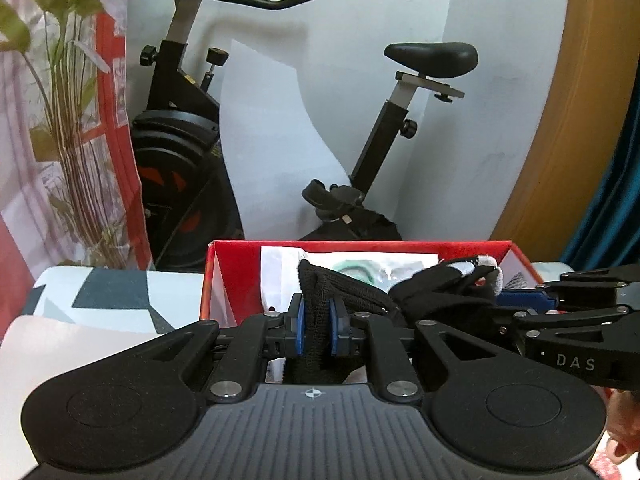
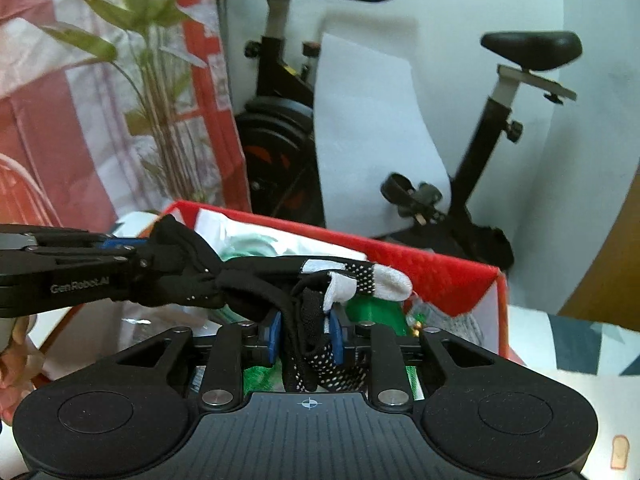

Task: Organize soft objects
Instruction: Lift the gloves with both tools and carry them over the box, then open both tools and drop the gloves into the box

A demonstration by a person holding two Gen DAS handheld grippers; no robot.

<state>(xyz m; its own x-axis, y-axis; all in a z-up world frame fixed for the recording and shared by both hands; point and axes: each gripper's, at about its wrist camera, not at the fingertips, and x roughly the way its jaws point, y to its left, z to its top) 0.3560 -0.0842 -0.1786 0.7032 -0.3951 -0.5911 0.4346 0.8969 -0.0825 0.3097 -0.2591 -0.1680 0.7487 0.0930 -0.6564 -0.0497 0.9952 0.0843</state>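
Behind the work area stands a black exercise bike (image 1: 280, 120) against a white wall, with a potted plant (image 1: 68, 92) and a red-and-white patterned cloth to one side. Nearer, a red box (image 1: 360, 246) sits on a grey-and-white patterned surface (image 1: 100, 300); plastic-wrapped items and something green lie inside it.

Task item: a black glove (image 2: 256, 280) with white fingertips, stretched between both tools over the open box.

Left gripper (image 1: 319, 320): blue pads clenched on a bunched fold of black knit at one end of the glove. Right gripper (image 2: 306, 332): jaws close together with the dotted cuff and a strap between them; the pads look to be pinching the fabric, though the grip seems looser here than on the left side.

Handling judgement: light, limp, no stiffness of its own. It sags and twists into a rope between the two holds. The knit should give good friction on the pads, so slipping looks unlikely while pinched. Loose finger ends could catch on the box rim.

Best holds, as I read it: cuff at one end, gathered palm fabric at the other, as now. Not fragile.
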